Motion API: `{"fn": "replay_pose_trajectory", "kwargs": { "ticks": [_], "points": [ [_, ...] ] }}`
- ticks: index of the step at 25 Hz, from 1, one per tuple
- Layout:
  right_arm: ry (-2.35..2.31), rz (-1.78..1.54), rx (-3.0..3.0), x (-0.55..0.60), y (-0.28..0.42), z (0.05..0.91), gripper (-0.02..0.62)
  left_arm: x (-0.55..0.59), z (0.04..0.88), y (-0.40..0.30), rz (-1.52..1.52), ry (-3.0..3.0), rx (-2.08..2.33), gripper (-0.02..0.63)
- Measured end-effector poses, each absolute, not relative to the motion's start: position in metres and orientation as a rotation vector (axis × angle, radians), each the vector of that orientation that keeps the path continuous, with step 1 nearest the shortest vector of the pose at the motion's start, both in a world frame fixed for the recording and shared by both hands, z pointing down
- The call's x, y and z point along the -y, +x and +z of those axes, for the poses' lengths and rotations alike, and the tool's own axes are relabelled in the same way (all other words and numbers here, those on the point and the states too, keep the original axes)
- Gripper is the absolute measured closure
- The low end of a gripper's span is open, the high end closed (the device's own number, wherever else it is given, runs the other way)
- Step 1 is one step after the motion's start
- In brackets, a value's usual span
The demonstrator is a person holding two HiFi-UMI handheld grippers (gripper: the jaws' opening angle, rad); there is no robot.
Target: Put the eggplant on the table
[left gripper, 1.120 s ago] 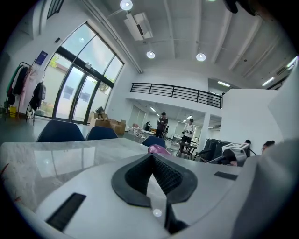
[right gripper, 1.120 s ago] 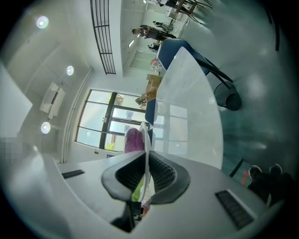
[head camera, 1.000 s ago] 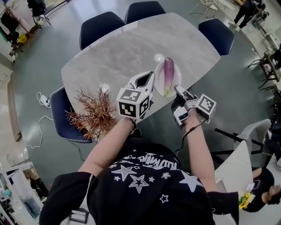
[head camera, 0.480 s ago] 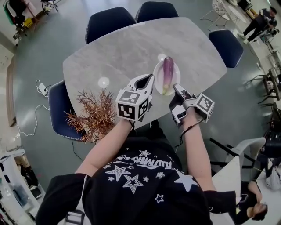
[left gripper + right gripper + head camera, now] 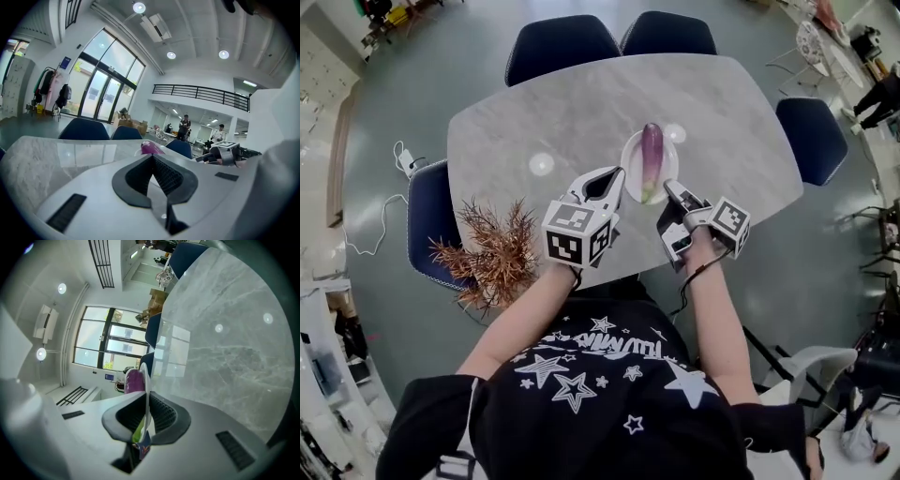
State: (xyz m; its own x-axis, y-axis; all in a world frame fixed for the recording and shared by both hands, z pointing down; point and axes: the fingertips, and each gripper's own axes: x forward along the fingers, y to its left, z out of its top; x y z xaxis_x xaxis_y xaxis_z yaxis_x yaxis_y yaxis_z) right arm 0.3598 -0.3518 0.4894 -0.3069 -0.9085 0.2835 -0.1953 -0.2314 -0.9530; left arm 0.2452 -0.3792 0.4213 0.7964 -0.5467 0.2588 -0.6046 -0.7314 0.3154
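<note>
Eggplant (image 5: 652, 155): glossy purple, green at the stem end. Plate (image 5: 629, 167): white. Worktop (image 5: 572, 112): pale grey with marbled veining. Chairs (image 5: 562, 42): navy. Left tool (image 5: 618, 175) and right tool (image 5: 669, 187): white shells, black ribbed pads, black-and-white square markers. Dried plant (image 5: 492, 253): rust brown. Shirt (image 5: 600, 384): black with white stars.

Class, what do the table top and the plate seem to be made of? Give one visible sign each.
Table top: polished stone or a marble-look slab. It is grey with pale veins and glossy, with bright reflected spots. Plate: probably glazed ceramic, perhaps plastic. It is plain white and smooth with a thin rim.
</note>
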Motion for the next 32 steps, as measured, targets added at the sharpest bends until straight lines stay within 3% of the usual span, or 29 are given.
{"fn": "replay_pose_trajectory", "kwargs": {
  "ticks": [32],
  "points": [
    [-1.36,-1.977,-1.651,0.447,0.363,0.612,0.574,0.475,0.491,0.219,0.301,2.395,1.251,0.598]
  ]
}}
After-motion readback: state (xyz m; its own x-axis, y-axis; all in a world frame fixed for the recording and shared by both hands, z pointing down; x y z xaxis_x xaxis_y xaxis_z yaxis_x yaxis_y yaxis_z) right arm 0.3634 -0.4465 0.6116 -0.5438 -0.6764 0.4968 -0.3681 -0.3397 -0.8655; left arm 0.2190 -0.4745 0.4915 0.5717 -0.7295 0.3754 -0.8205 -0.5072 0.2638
